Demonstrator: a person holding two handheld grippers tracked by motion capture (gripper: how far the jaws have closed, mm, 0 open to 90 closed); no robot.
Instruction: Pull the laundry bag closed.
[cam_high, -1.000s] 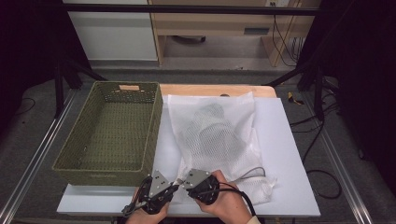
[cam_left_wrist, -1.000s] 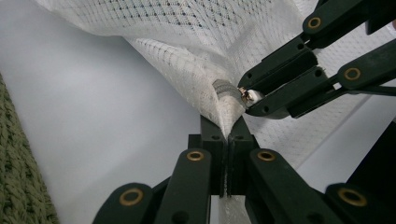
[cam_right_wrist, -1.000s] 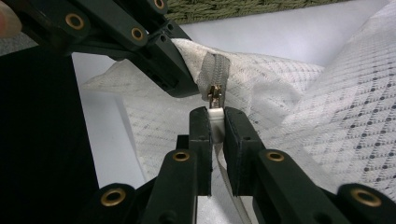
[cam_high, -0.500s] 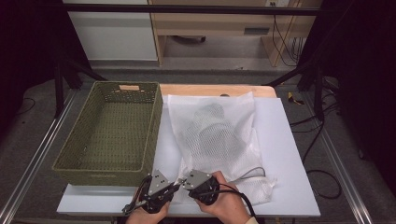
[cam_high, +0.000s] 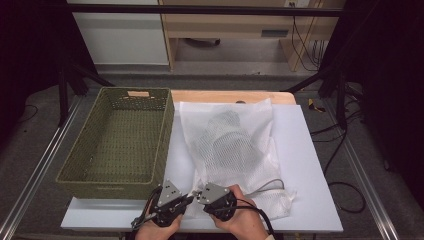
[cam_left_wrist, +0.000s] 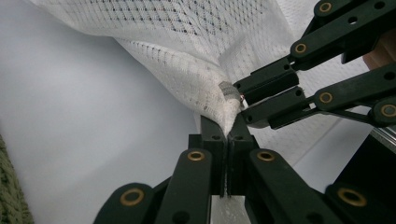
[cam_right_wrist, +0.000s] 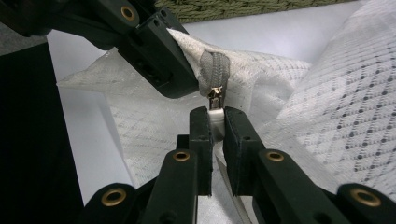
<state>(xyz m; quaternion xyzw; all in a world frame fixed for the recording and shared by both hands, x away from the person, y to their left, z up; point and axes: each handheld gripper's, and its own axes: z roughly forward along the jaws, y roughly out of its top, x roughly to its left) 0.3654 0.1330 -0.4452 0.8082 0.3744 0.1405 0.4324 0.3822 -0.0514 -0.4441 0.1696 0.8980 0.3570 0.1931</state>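
Note:
A white mesh laundry bag (cam_high: 235, 145) with clothes inside lies on the white table (cam_high: 310, 165). Both grippers meet at its near left corner. My left gripper (cam_high: 188, 198) is shut on the bag's corner fabric (cam_left_wrist: 219, 107), which bunches up between its jaws. Right beside it, my right gripper (cam_high: 196, 193) is shut on the small metal zipper pull (cam_right_wrist: 215, 112) at the end of the grey zipper (cam_right_wrist: 212, 63). In the right gripper view the left gripper (cam_right_wrist: 187, 81) comes in from the upper left, clamped on the cloth next to the zipper. In the left gripper view the right gripper (cam_left_wrist: 240, 99) reaches in from the right.
A green woven basket (cam_high: 107, 184) stands on the left half of the table, right beside the bag and just beyond the grippers. A grey cord (cam_high: 270, 184) lies by the bag's near right edge. Bare table shows to the right of the bag.

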